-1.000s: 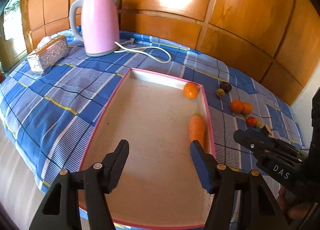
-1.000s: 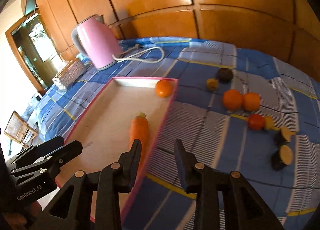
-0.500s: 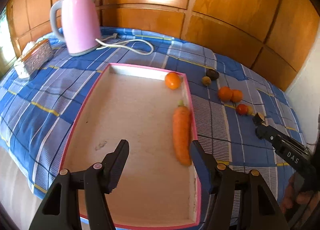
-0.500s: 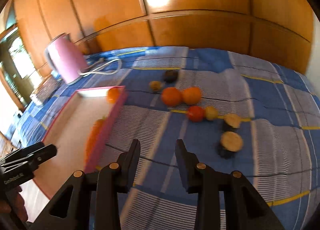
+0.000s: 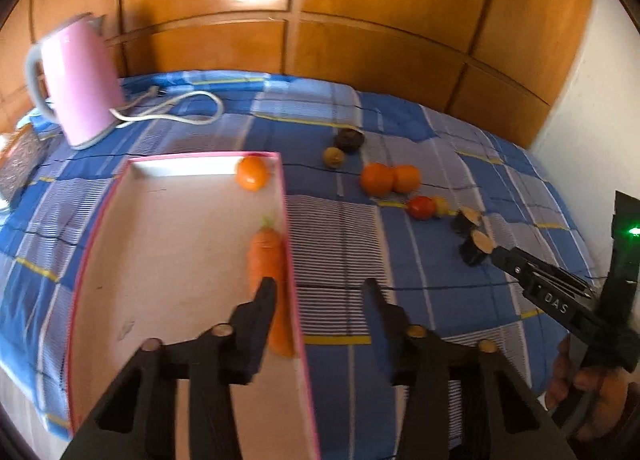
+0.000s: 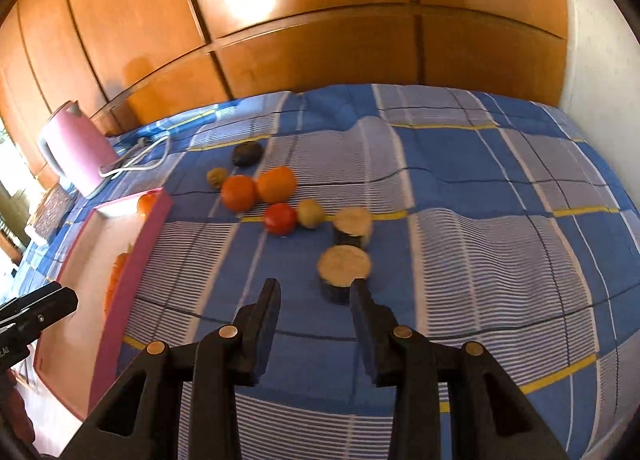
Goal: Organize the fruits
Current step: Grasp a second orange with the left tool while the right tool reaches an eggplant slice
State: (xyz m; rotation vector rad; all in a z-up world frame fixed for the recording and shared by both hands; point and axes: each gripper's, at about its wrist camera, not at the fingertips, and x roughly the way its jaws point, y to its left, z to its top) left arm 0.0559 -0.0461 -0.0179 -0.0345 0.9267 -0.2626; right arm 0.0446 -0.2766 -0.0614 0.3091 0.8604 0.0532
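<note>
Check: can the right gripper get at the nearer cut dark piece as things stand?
Probably yes: the right gripper is empty, the nearer cut piece sits just ahead by its right fingertip, and only bare cloth lies between.

Cloth point(image 6: 460, 188) blue/white plaid, thin yellow lines. Tray point(image 5: 282, 196) pink rim, pale inside. Carrot point(image 5: 264, 256) orange. Kettle point(image 5: 78, 80) pink, white cord point(image 5: 188, 104). Tomato point(image 6: 280, 219) red. Fingers point(image 6: 266, 324) black. Wall panels point(image 6: 320, 40) brown wood.

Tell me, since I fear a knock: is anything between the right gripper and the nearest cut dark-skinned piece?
Nothing visible. The right gripper has only bare cloth before the nearest cut piece, which sits just past its right fingertip.
</note>
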